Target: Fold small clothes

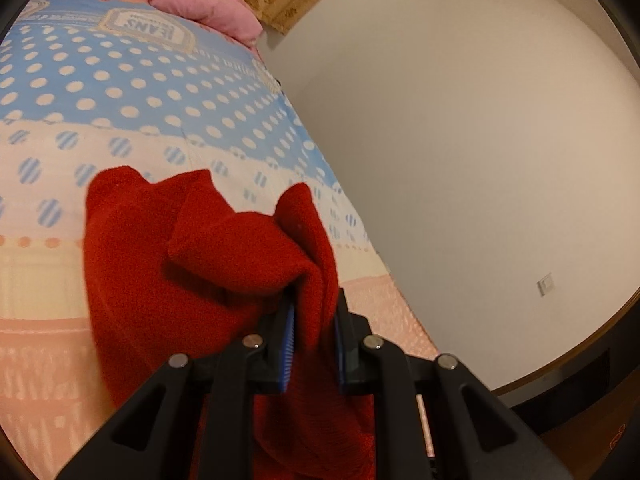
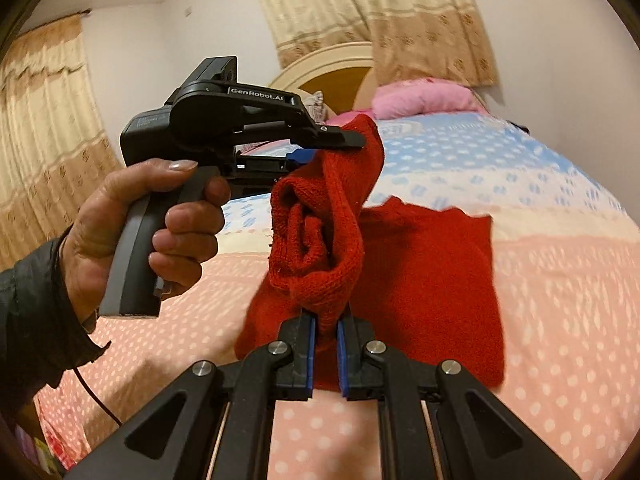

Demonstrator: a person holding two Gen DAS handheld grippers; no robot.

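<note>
A red knitted garment (image 2: 420, 280) hangs bunched above the bed, held by both grippers. My right gripper (image 2: 328, 322) is shut on a fold of its edge, close to the camera. My left gripper (image 1: 314, 312) is shut on another bunch of the red garment (image 1: 180, 264), which drapes down over the bedspread. In the right wrist view the left gripper (image 2: 352, 142) shows from the side, held in a hand, clamped on the garment's upper edge. The lower part of the garment lies spread toward the right on the bed.
The bed carries a bedspread (image 1: 120, 92) with blue dotted, white and peach bands. A pink pillow (image 1: 200, 4) lies at its head, also seen in the right wrist view (image 2: 424, 100). A white wall (image 1: 460, 140) borders the bed's side. Curtains (image 2: 40, 140) hang behind.
</note>
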